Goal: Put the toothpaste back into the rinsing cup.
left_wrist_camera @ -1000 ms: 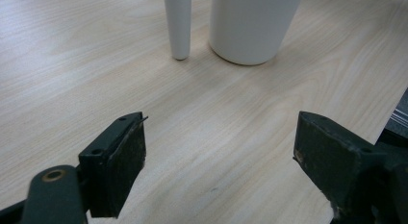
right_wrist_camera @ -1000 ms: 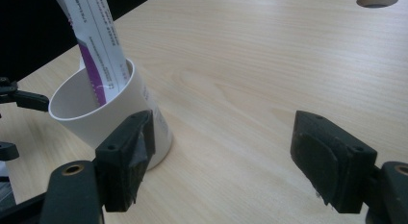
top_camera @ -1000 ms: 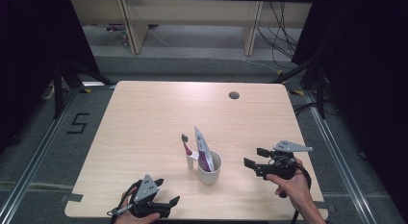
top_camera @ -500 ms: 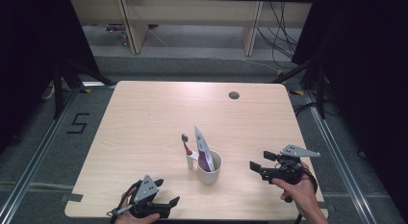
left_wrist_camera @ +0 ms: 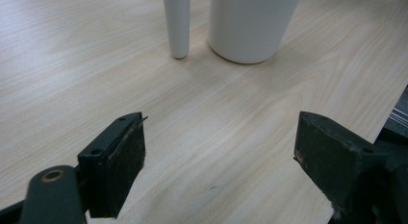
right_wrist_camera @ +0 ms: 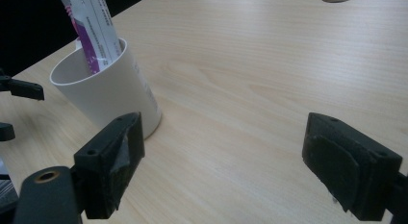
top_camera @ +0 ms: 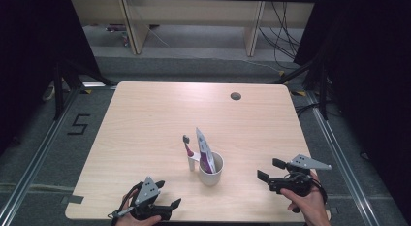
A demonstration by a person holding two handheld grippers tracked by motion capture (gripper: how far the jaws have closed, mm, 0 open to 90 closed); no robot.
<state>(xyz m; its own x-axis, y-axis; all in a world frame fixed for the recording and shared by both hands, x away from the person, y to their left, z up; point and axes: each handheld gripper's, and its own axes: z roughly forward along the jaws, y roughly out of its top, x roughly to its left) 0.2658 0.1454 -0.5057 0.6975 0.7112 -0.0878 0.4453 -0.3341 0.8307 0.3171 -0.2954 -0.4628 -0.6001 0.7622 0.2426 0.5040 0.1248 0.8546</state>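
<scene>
On the table, a white cup stands upright near the front edge. A purple-and-white tube rises from it, leaning left; a toothbrush stands just beside it. Both tools, left and right, hang spread and empty. The right gripper view shows the tube's print.

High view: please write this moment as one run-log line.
left gripper: open, empty | right gripper: open, empty | cup: upright, holds tube
</scene>
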